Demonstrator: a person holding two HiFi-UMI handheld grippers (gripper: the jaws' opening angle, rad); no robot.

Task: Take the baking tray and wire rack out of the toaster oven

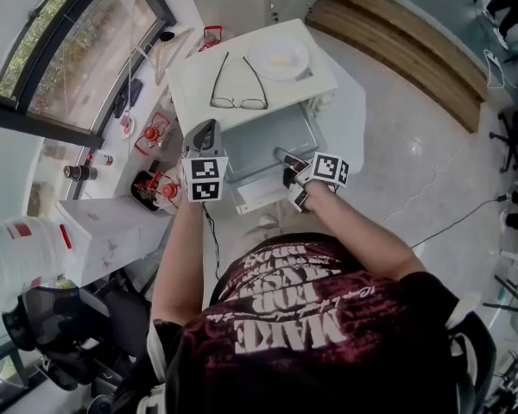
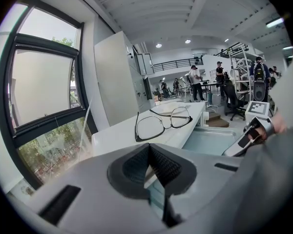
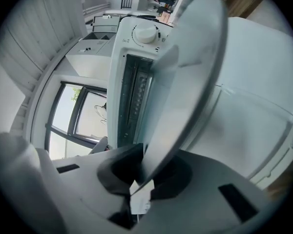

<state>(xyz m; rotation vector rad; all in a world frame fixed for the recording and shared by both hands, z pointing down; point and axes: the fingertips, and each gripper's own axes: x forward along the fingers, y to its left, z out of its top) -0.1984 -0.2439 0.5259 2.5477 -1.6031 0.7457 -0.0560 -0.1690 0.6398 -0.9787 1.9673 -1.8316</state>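
Note:
The white toaster oven [image 1: 242, 69] stands on a white table. A grey baking tray [image 1: 263, 136] sticks out of its front, over the lowered door [image 1: 261, 198]. My right gripper [image 1: 285, 156] is shut on the tray's right front rim; in the right gripper view the tray's edge [image 3: 185, 82] runs between the pads [image 3: 158, 177], with the oven's dark opening [image 3: 136, 96] behind it. My left gripper [image 1: 205, 134] hovers at the oven's left front corner, shut on nothing [image 2: 149, 167]. From there I see the tray [image 2: 210, 141] and the right gripper [image 2: 232, 151]. The wire rack is not visible.
A pair of glasses [image 1: 238, 84] and a white plate [image 1: 279, 57] lie on the oven's top. A side table [image 1: 112, 222] at the left holds red items and a bottle, below a window. A black chair [image 1: 60, 335] stands at lower left. A cable [image 1: 449, 222] crosses the floor.

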